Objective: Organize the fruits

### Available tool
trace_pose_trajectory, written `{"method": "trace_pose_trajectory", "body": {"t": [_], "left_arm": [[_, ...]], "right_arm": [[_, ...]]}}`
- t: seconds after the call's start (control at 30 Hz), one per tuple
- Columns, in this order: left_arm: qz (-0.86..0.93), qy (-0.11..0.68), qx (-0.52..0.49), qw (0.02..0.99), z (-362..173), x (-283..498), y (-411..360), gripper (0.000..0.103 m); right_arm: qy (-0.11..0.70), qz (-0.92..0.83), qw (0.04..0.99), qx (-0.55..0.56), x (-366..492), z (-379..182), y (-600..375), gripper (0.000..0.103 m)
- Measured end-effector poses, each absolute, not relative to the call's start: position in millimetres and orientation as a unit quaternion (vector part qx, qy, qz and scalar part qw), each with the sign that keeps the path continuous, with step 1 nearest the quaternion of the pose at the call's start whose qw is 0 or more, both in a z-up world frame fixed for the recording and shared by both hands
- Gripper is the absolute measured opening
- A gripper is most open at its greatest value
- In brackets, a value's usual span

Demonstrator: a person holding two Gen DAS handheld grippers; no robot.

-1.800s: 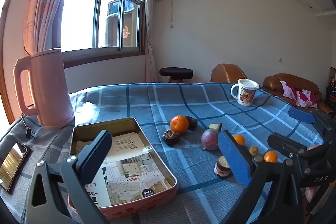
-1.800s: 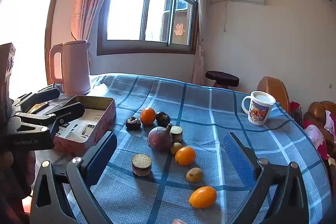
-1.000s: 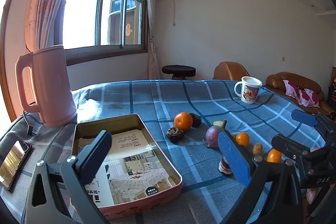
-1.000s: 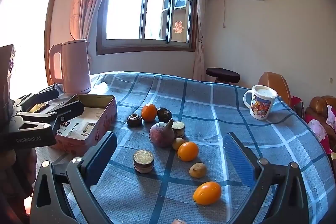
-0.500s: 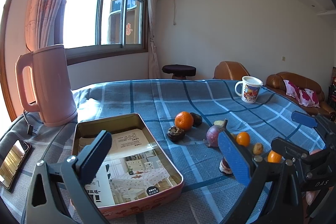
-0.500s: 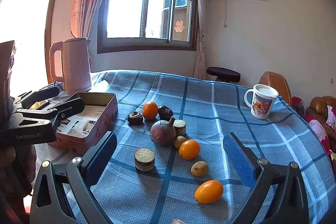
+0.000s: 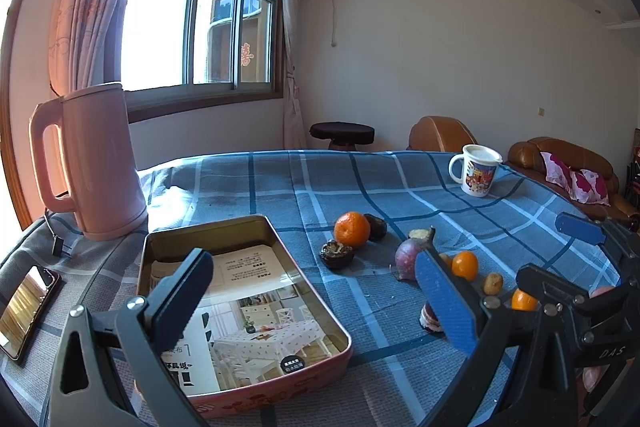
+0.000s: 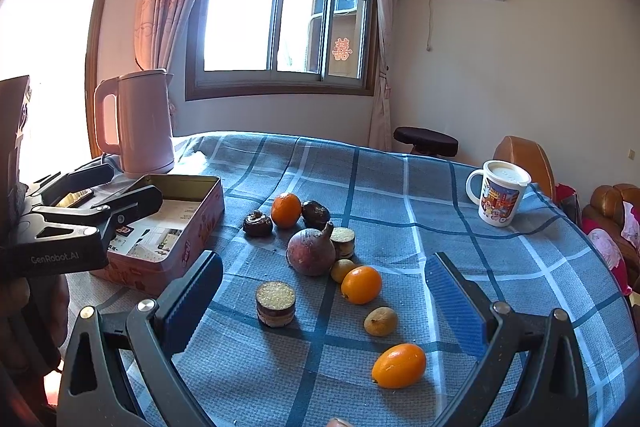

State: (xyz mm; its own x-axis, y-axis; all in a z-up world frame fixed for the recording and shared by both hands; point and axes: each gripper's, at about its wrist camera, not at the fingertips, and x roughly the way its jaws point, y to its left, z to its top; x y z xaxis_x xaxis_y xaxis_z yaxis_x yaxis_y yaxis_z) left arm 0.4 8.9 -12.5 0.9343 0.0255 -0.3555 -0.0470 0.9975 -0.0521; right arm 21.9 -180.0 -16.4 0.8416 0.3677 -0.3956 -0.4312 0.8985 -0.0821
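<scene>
Both grippers hang above the blue plaid tablecloth (image 8: 400, 195), and neither is holding a thing. The left gripper (image 7: 316, 299) has its jaws spread wide over the open pink rectangular metal tin (image 7: 248, 393), which sits at the near left of the table with a printed leaflet (image 7: 248, 311) lying flat inside. From the right wrist view that same left gripper (image 8: 120, 193) shows at the left edge, over the tin (image 8: 188, 247), a hand wrapped round its grip.

The right gripper (image 8: 324, 299) is wide open too, framing the fruit spread out on the cloth. Nearest is an oval orange kumquat (image 8: 399, 365); just behind it a small tan-brown fruit (image 8: 381, 321), then a round orange citrus (image 8: 361, 284) touching a little yellowish fruit (image 8: 342, 270). To their left stands a short cut cylinder with a pale grainy top and dark skin (image 8: 275, 303). At the middle sits a reddish-purple bulb with a stalk (image 8: 311, 253), and a second cut cylinder (image 8: 343, 242) is tucked just behind it. Farther back a bright mandarin (image 8: 286, 210) sits between two dark wrinkled fruits (image 8: 258, 223), one on each side. All of it lies on the cloth to the right of the tin; no fruit is in the tin.

A pink electric kettle (image 8: 138, 123) stands beyond the tin, a white cartoon-print mug (image 8: 500, 193) at the far right, and a phone (image 7: 26, 307) lies at the left edge.
</scene>
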Motion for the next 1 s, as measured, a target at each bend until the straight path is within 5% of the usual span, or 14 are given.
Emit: {"method": "trace_pose_trajectory", "body": {"t": [1.0], "left_arm": [[0.020, 0.194, -0.019, 0.981, -16.7, 6.4, 2.9, 0.103]], "right_arm": [[0.196, 0.204, 0.956, -0.080, 22.7, -24.0, -184.1, 0.102]]}}
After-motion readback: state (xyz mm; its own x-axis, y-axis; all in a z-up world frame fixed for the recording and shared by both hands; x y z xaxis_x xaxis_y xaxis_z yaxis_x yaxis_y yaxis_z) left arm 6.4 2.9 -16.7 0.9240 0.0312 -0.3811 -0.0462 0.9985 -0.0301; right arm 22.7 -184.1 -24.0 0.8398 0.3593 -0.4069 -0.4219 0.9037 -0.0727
